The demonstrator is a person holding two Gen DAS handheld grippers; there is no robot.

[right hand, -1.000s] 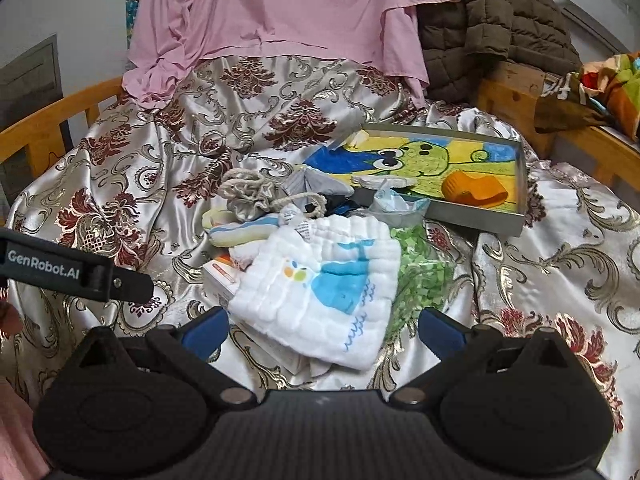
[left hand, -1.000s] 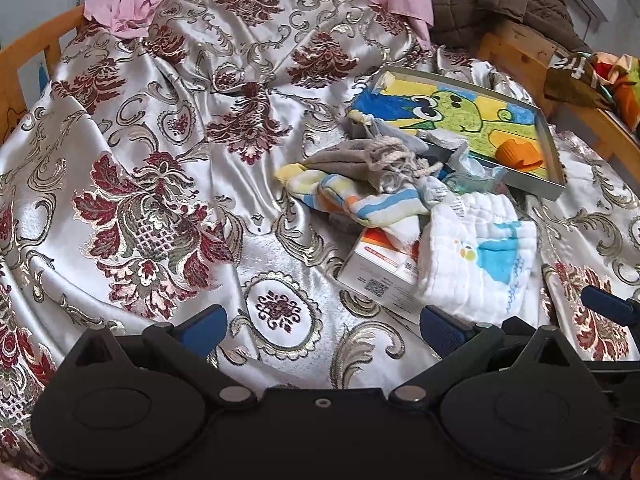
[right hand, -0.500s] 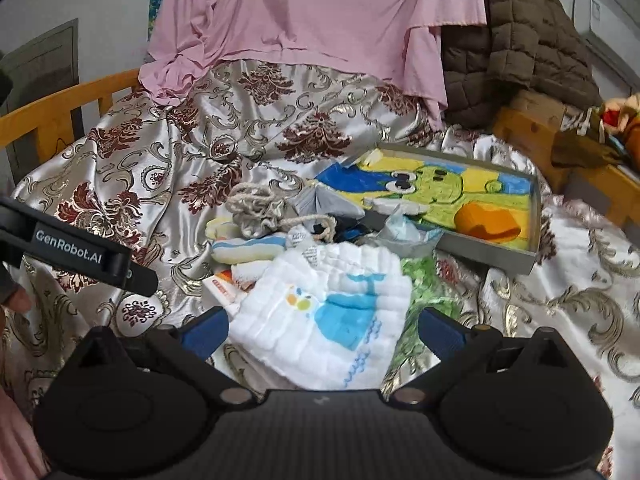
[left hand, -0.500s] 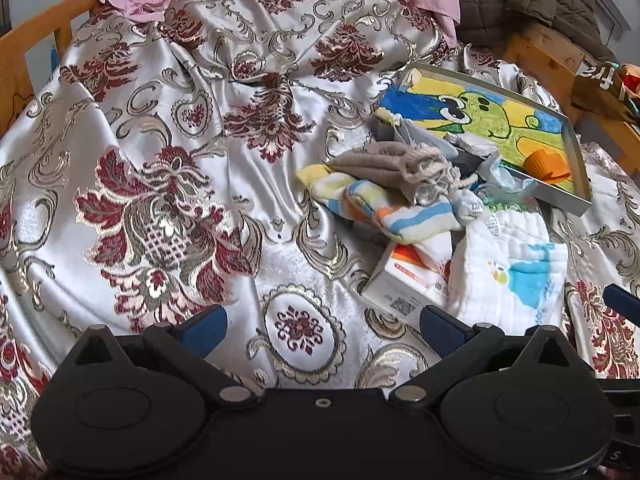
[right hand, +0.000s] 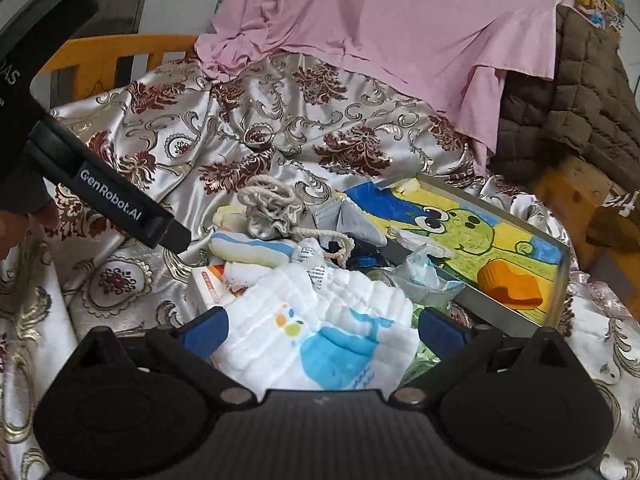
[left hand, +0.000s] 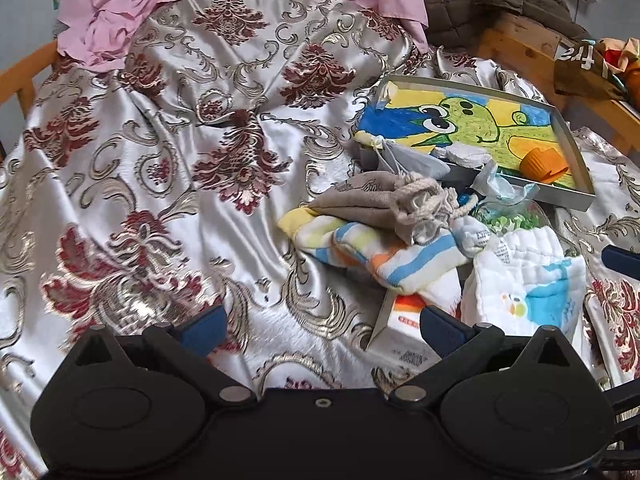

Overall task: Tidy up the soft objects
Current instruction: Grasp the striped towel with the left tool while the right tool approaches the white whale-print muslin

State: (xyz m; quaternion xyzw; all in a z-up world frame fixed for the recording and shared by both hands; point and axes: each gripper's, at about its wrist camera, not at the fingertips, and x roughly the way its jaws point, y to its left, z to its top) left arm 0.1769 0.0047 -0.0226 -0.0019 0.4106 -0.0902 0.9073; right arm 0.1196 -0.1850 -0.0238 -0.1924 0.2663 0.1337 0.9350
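White cloth [right hand: 320, 344] between spread right jaws (near edge hidden).

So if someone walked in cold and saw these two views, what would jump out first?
Probably the tray with the bright green cartoon lining, at the right of the silver and maroon bedspread, an orange piece lying in it. Next, the heap of cloths beside it: a white whale-print cloth between the open right gripper jaws, a grey drawstring pouch on top.
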